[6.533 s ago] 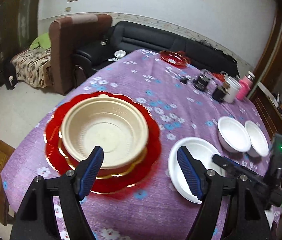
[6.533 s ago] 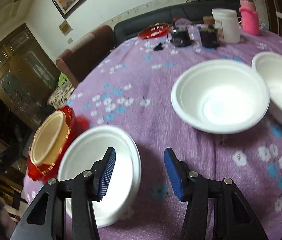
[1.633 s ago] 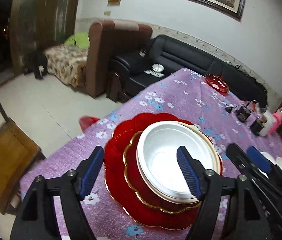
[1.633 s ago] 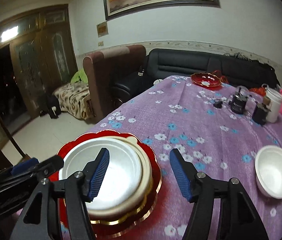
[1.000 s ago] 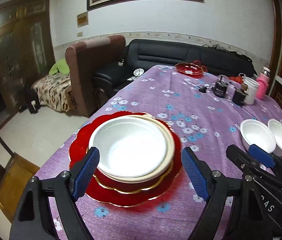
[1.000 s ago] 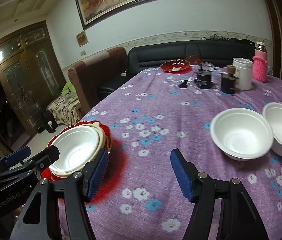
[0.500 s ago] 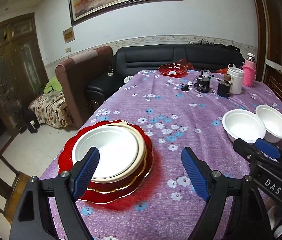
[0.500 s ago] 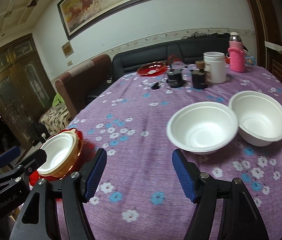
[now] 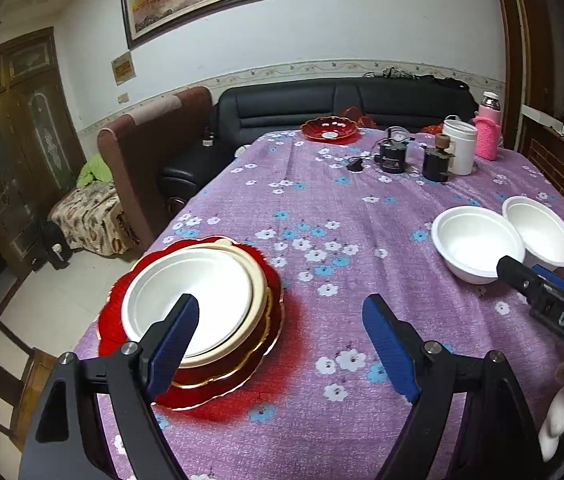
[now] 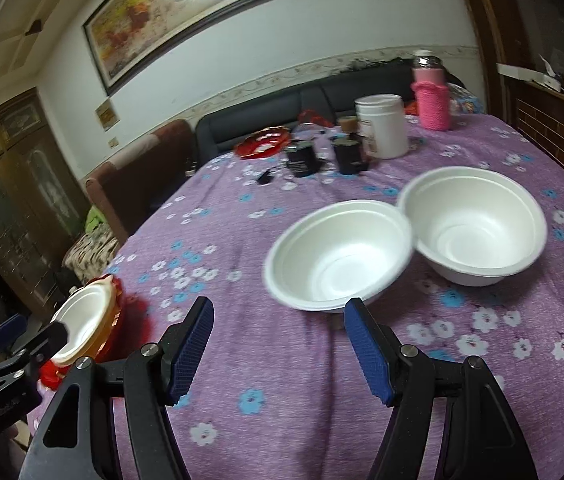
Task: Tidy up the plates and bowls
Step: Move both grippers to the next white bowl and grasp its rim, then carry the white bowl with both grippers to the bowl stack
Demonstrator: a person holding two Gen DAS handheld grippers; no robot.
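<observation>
We are holding both the left tongs [image 9: 277, 340] and right tongs [image 10: 277, 344] released and empty over the table [image 9: 362, 208]. The white plate [image 9: 185, 296] is sitting atop the red stack, partly hidden by our left pad, while two white bowls [image 10: 338, 256] are resting rim to rim, the nearer one blurred.

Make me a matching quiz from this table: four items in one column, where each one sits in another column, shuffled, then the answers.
Items
1. white plate
2. two white bowls
3. small red dish
4. pink bottle

Places
A. far end of the table, in front of the black sofa
B. on top of the stacked red plates
C. beside the white jar
D. side by side on the purple cloth, rims close together

Pairs: 1-B, 2-D, 3-A, 4-C
</observation>
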